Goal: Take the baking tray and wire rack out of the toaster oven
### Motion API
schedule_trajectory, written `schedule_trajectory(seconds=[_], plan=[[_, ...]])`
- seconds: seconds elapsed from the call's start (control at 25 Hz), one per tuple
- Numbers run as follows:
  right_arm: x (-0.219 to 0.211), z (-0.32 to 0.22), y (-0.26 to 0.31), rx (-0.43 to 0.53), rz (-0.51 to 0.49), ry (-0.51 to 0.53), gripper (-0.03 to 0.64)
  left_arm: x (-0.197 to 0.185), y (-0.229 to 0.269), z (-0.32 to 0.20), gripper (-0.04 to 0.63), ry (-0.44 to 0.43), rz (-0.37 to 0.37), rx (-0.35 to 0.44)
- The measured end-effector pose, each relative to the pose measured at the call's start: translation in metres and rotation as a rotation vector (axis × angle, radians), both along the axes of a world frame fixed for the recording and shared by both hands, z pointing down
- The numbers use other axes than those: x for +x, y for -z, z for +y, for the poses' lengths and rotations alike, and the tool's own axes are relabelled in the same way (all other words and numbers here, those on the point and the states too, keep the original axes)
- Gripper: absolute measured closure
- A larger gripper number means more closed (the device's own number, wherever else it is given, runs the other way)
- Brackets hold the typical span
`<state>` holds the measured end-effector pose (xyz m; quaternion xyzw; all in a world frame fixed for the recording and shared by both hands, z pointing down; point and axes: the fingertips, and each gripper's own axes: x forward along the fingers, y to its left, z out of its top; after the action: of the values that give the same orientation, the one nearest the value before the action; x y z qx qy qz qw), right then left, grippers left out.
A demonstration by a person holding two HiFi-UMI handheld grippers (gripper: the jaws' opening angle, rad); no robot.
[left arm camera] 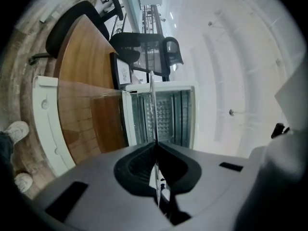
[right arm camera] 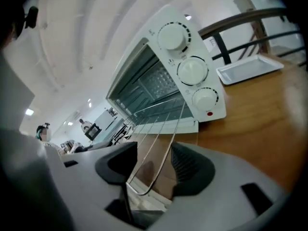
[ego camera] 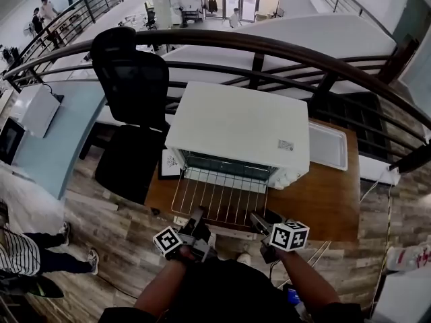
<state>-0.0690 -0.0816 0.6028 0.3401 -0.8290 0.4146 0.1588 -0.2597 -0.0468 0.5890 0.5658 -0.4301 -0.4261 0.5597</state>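
On the desk (ego camera: 316, 200), right of the oven (ego camera: 236, 123), the tray (ego camera: 328, 147) already lies flat & clear of the oven mouth, so that half of the job looks done. The rack (ego camera: 219, 197) is the part in hand. It sticks out of the open oven above the dropped door (left arm camera: 86, 119), most of its length outside & its back edge at the mouth. Can't tell whether that edge sits on the rails.

The left hand-held gripper (ego camera: 196, 221) is clamped tight on the rack's front wire near the left corner. Its own view shows the jaws together w/ the thin wire pinched between them. The right hand-held gripper (ego camera: 259, 222) is at the front right corner w/ jaws spread. The rack's rounded corner wire runs between them but the pads don't press on it, i.e. no grip on that side yet.

Left to do, as I judge: close the right jaws on the wire, draw the rack the rest of the way out, then set it down on the desk, prob. near the tray. Nothing else shows inside the oven, as far as the gripper views reach.
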Motion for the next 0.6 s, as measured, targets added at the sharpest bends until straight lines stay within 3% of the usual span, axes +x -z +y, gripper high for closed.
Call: schedule_trajectory(seconds=[0.08, 0.28, 0.6], plan=[[0.004, -0.003, -0.003, -0.043, -0.043, -0.043, 0.444, 0.001, 0.003, 0.003, 0.586, -0.004, 0.008, -0.001], [0.006, 0.006, -0.021, -0.126, -0.022, -0.035, 0.474, 0.008, 0.011, 0.03, 0.586, -0.012, 0.045, 0.013], [0.004, 0.034, 0.004, -0.064, -0.03, 0.039, 0.473, 0.01, 0.032, 0.067, 0.586, -0.05, -0.035, 0.064]])
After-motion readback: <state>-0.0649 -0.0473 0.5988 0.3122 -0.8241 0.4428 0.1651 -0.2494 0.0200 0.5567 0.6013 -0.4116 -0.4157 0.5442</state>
